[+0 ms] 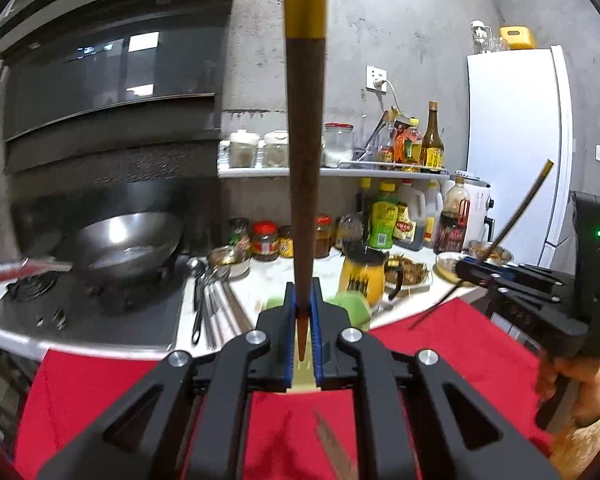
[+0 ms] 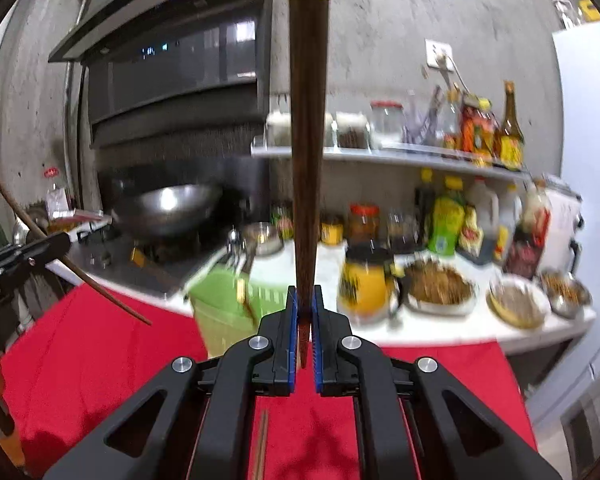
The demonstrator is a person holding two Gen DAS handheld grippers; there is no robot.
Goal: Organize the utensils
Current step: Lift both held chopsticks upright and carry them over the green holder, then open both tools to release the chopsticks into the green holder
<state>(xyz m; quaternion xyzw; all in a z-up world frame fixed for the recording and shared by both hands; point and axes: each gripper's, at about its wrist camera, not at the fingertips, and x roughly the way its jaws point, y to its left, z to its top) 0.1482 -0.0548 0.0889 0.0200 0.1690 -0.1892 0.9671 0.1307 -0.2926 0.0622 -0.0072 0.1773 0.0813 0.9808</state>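
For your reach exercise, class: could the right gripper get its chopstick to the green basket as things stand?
Probably yes. The right gripper, jaws shut on its chopstick, is just before the green basket at the counter edge, and nothing visibly stands between them.

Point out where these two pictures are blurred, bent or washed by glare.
Left wrist view: the chopstick held by the left gripper looks sharp, the wok and jars smear slightly, and the fridge bows with fisheye. Right wrist view: motion blur is heavier on the green basket and food dishes; glare spots the wok; the right gripper stays crisp.
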